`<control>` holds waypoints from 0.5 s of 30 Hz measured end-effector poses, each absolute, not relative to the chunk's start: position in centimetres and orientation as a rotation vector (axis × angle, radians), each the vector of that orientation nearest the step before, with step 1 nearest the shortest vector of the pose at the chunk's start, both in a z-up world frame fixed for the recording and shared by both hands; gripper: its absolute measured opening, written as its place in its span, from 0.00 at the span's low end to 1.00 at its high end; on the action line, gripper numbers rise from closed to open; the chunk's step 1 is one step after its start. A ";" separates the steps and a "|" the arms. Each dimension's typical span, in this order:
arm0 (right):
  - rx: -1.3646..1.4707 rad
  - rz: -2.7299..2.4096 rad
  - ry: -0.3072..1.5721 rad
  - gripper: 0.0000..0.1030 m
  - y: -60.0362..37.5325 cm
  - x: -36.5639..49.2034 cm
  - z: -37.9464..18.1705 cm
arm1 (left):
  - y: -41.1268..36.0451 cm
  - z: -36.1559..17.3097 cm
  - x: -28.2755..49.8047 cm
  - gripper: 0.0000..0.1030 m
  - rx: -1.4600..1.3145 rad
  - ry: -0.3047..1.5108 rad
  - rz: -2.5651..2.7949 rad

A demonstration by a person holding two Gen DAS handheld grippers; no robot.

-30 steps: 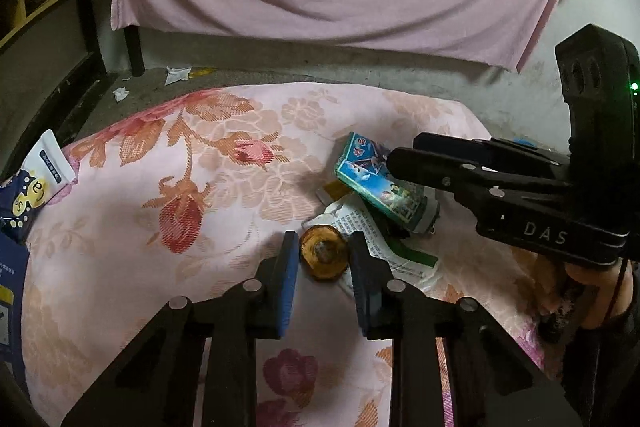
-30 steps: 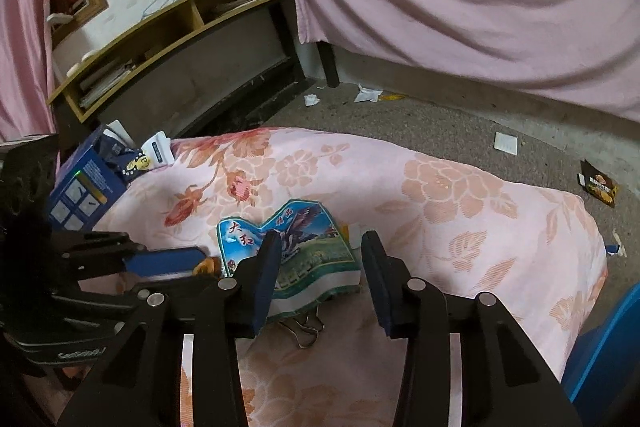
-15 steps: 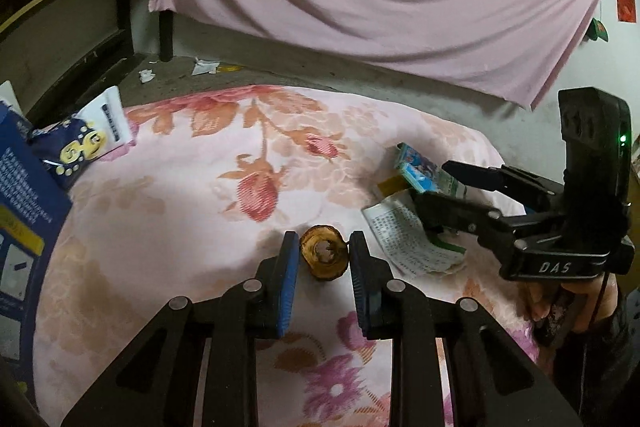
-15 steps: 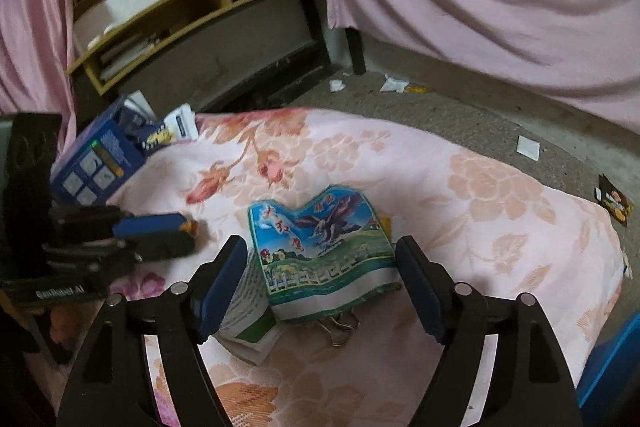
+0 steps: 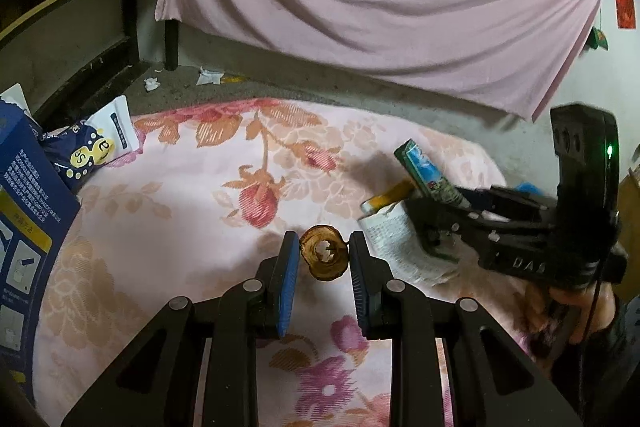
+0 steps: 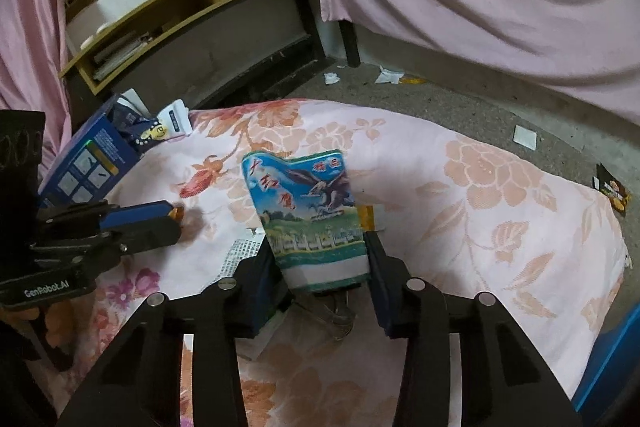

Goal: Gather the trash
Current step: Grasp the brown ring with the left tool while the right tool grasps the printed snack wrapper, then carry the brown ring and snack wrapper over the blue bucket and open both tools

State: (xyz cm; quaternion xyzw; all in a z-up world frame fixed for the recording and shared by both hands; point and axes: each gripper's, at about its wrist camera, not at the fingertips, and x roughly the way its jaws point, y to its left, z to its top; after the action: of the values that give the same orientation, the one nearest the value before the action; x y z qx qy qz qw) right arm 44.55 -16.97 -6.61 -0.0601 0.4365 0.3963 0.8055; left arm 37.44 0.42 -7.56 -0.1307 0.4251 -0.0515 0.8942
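My left tool (image 5: pixel 323 254) grips a brown peel ring (image 5: pixel 323 258); my right tool (image 6: pixel 320 259) is closing on the eagle-print packet (image 6: pixel 308 211); next, lift both clear.

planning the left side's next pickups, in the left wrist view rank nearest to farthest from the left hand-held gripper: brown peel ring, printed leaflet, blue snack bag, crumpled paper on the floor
1. brown peel ring, between the left hand-held gripper fingers.
2. printed leaflet, just right.
3. blue snack bag, far left, at the cloth's edge.
4. crumpled paper, on the floor beyond.

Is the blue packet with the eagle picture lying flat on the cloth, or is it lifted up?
Lifted: the eagle packet stands upright between the closing fingers of the right hand-held gripper, above the floral cloth.
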 end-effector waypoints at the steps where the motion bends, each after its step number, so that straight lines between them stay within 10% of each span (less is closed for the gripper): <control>1: -0.124 0.850 0.920 0.38 -17.1 44.4 -6.4 | 0.3 -7.3 37.3 0.20 -0.273 0.869 -0.110; 15: 0.033 0.811 0.527 0.39 -23.8 40.3 -1.2 | -3.3 -1.8 35.0 0.20 -0.250 0.607 -0.106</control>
State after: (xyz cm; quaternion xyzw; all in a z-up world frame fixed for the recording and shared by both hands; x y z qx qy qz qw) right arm 40.35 -23.76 -1.16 0.0157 0.2531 0.3897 0.8854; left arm 35.05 -3.29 -1.77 -0.1227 0.2978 -0.0522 0.9453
